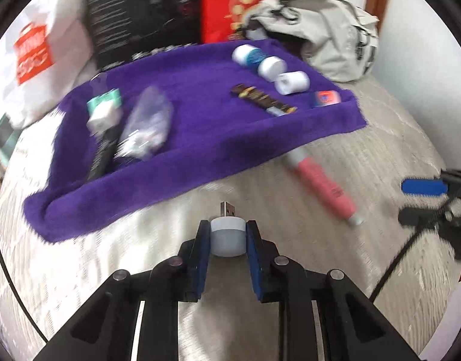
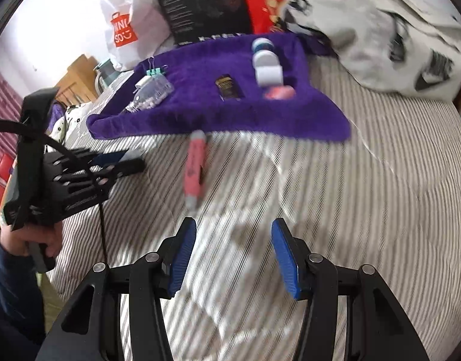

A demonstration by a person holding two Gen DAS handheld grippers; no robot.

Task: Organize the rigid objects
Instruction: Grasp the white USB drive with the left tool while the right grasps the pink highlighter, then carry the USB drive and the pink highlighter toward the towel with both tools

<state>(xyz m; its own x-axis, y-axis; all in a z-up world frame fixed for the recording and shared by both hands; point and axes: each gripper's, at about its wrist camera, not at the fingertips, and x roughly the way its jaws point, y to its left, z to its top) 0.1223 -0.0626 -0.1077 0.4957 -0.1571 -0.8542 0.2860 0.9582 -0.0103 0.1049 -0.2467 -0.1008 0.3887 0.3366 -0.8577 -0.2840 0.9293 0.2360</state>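
Closest in the left wrist view, the left tongs point(image 1: 227, 237) are clamped on a small white dome-shaped USB plug light point(image 1: 227, 234), its metal connector pointing forward toward the purple fleece towel point(image 1: 200, 138); the light hangs over the striped grey-and-white bedspread point(image 1: 260, 270), just short of the towel's near edge, so it reads as being on its way to the towel and not yet laid down. The right tongs point(image 2: 234, 255) stand wide apart with nothing between their blue pads, over bare bedspread. A little further out lies a pink pen-shaped tube with a white cap point(image 2: 194, 168), on the bedspread with its far end just at the towel's edge; it appears to be the one loose piece left besides the light. On the towel itself, things already lie in rough groups: at the left a teal-and-white binder clip bundle point(image 1: 105, 109), a clear plastic bag of small pieces point(image 1: 147, 123) and a dark slim stick point(image 1: 102, 156); in the middle a brown wrapped bar point(image 1: 262, 100); at the right a row of white cylinders point(image 1: 272, 67) and a small pink-and-blue case point(image 1: 325, 99). Beyond the towel a grey fabric backpack point(image 1: 329, 30) rests. By this showing the sorting looks mostly done, with two items outstanding.
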